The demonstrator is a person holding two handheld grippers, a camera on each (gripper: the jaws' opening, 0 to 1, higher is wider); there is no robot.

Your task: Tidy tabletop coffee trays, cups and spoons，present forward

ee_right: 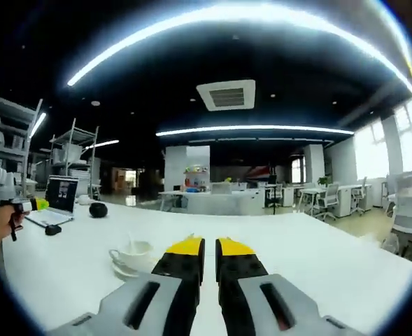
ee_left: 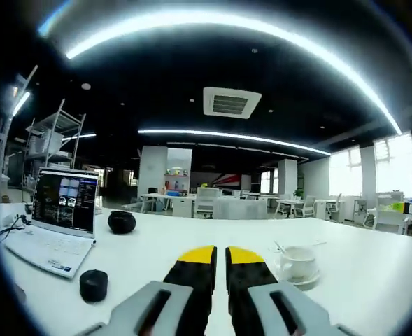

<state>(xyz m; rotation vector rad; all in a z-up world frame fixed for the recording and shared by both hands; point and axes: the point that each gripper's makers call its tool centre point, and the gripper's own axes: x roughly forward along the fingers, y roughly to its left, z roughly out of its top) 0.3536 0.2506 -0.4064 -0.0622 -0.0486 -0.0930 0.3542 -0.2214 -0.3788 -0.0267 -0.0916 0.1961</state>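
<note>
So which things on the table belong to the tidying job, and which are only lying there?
Job:
cup
saucer under it
spoon at the cup
left gripper, right gripper

Lying about:
laptop
round black thing
small black puck
cables

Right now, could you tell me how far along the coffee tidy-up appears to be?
Nothing looks done yet. The white cup sits on its saucer on the white table with a spoon standing in it, untouched. Nothing is in hand: the left claw and right claw are nearly closed, empty. Gripping and presenting the cup remains.
</note>
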